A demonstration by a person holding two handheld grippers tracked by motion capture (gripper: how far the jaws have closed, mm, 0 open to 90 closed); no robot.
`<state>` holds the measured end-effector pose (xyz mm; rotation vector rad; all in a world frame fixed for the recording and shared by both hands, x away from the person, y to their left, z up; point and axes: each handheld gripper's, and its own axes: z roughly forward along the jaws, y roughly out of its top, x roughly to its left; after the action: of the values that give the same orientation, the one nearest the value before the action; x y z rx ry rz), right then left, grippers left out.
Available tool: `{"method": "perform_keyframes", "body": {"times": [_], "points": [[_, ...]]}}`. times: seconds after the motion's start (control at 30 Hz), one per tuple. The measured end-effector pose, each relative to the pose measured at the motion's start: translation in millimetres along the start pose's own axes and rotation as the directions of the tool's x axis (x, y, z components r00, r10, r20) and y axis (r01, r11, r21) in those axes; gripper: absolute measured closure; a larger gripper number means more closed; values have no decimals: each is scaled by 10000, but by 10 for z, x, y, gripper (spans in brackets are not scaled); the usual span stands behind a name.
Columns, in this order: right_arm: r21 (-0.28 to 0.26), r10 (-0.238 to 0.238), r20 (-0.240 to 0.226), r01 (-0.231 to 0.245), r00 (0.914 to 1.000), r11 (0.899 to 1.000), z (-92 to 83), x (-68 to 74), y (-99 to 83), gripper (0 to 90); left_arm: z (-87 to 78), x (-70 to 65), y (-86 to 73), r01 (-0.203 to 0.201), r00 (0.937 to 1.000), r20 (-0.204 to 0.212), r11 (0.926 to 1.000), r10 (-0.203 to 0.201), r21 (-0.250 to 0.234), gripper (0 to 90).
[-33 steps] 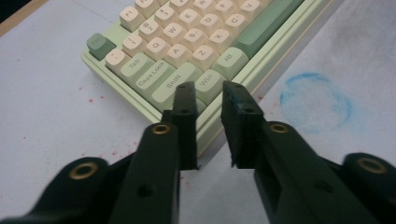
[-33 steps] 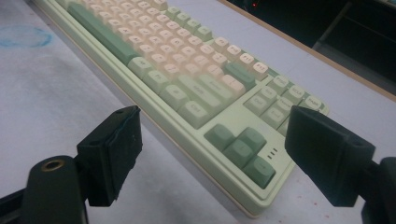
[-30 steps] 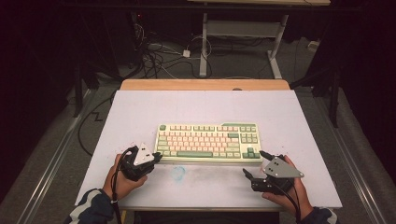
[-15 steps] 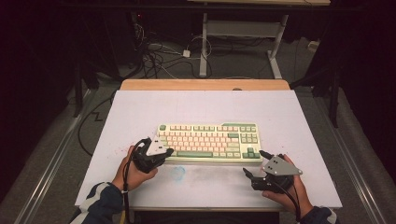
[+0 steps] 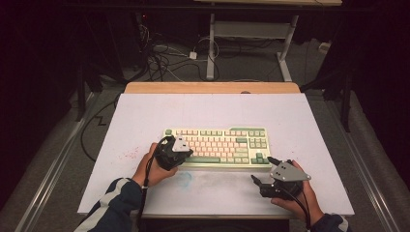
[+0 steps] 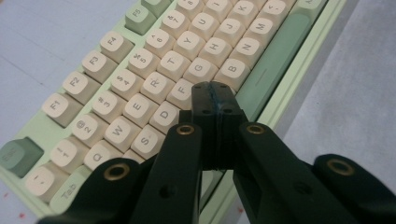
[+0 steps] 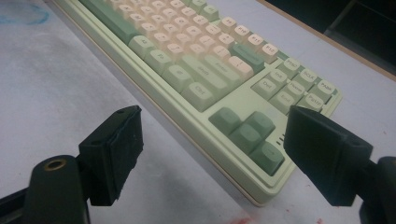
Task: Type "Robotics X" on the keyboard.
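A pale green keyboard (image 5: pixel 217 145) with cream and green keys lies across the middle of the white table top (image 5: pixel 212 113). My left gripper (image 5: pixel 190 154) is over its lower left part. In the left gripper view the left gripper (image 6: pixel 214 91) is shut with nothing between the pads, its tips just above the letter keys of the keyboard (image 6: pixel 140 60) near the green space bar (image 6: pixel 275 60). My right gripper (image 5: pixel 261 170) rests on the table just in front of the keyboard's right corner. In the right gripper view the right gripper (image 7: pixel 219 154) stands open, facing the arrow keys (image 7: pixel 247 130), and holds nothing.
A bare wooden strip (image 5: pixel 212 87) edges the table's far side. Cables (image 5: pixel 164 58) and a white desk frame (image 5: pixel 251 34) lie on the dark floor beyond. A faint blue smudge (image 5: pixel 186 178) and red specks (image 5: pixel 128 155) mark the table near the front left.
My left hand has carried its gripper to the right, from the table beside the keyboard onto the keyboard's lower left keys. The right gripper has not moved.
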<state>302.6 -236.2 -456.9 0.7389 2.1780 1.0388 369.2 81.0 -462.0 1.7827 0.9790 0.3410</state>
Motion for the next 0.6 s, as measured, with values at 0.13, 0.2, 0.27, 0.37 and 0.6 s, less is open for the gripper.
{"method": "perform_keyframes", "body": {"times": [0.13, 0.2, 0.27, 0.37, 0.6], "points": [[0, -22, -43, 22, 10000, 10000, -1, 6, 3, 206, 41, 21, -3, -64, 9998, -191, 10000, 65, 38, 869], [40, -72, -72, 72, 9999, 10000, 4, 8, 2, 210, 57, 35, -4, 15, 9997, -230, 10000, -14, 44, 869], [76, -105, -49, 105, 9999, 9999, 13, 13, 1, 212, 64, 45, 0, 8, 9997, -234, 10000, -8, 18, 868], [115, -110, -100, 111, 9999, 9999, 19, 14, 1, 213, 78, 45, -5, -66, 9997, -236, 10000, 67, 44, 868], [211, -196, -105, 198, 9998, 9996, 27, 24, 1, 216, 84, 17, -41, -398, 9987, -318, 9991, 401, 115, 867]]}}
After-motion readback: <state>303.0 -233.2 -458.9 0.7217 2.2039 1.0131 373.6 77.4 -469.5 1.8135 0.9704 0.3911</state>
